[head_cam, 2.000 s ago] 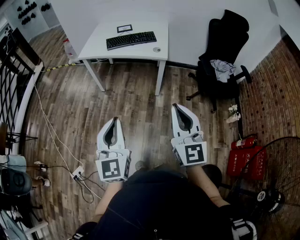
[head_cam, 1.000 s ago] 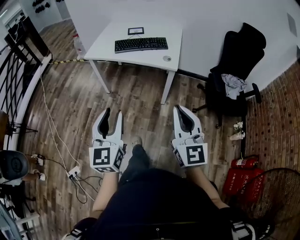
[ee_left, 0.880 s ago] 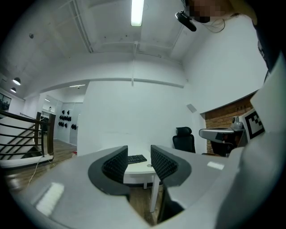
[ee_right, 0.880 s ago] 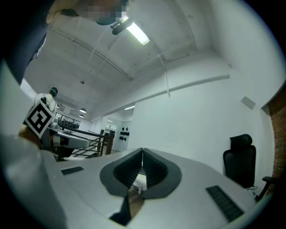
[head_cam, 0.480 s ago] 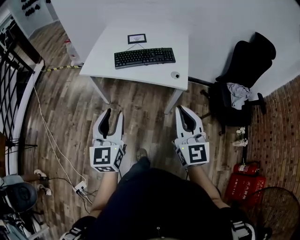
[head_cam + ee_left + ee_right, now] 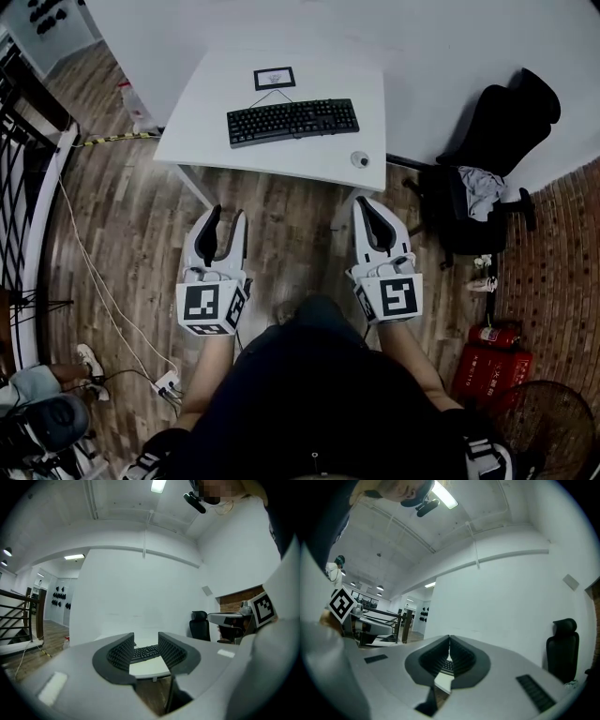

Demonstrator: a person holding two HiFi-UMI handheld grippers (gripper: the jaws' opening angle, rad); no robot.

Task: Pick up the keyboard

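Note:
A black keyboard (image 6: pixel 292 121) lies across the white table (image 6: pixel 216 141) at the top of the head view. In the left gripper view the keyboard (image 6: pixel 146 652) shows between the jaws, still at a distance. My left gripper (image 6: pixel 223 221) is open with nothing in it, held over the floor just short of the table's front edge. My right gripper (image 6: pixel 373 208) is shut and empty, its tips level with the table's near right corner. Through its closed jaws the right gripper view shows a sliver of the keyboard (image 6: pixel 447 666).
A small framed marker card (image 6: pixel 274 78) and a round knob-like object (image 6: pixel 360 159) sit on the table. A black office chair (image 6: pixel 487 178) with cloth on it stands at the right, red fire extinguishers (image 6: pixel 492 356) near it. Cables and a power strip (image 6: pixel 167 382) lie at the left by a railing (image 6: pixel 23 141).
The person has walked toward the table; it and the keyboard have come much nearer to both grippers. The jaws stay as they were, left open and right shut.

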